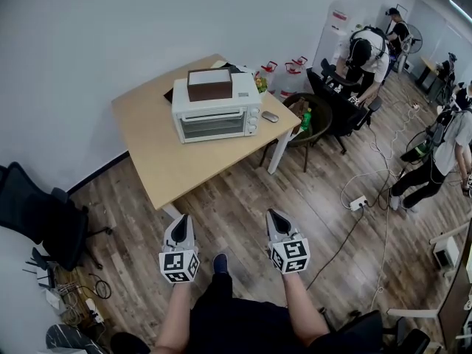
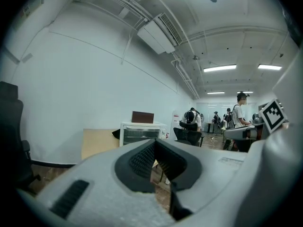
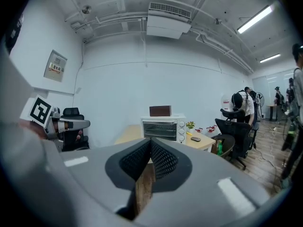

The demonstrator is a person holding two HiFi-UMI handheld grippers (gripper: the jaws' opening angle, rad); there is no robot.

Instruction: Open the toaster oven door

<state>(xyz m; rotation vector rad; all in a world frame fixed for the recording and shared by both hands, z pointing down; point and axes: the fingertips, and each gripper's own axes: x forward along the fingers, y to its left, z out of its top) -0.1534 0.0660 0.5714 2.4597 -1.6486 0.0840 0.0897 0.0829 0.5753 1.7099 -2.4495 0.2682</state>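
Two claws pressed together, empty: the left gripper (image 1: 181, 221) and right gripper (image 1: 275, 217) hover over wood floor (image 1: 243, 190), well short of the table (image 1: 158, 164) edge; the toaster oven (image 1: 216, 114) door is shut.

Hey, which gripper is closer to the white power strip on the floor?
Right. The right gripper is left of the white power strip in the head view; the left gripper lies even farther left.

Brown box (image 1: 209, 85), wooden table (image 1: 158, 157)
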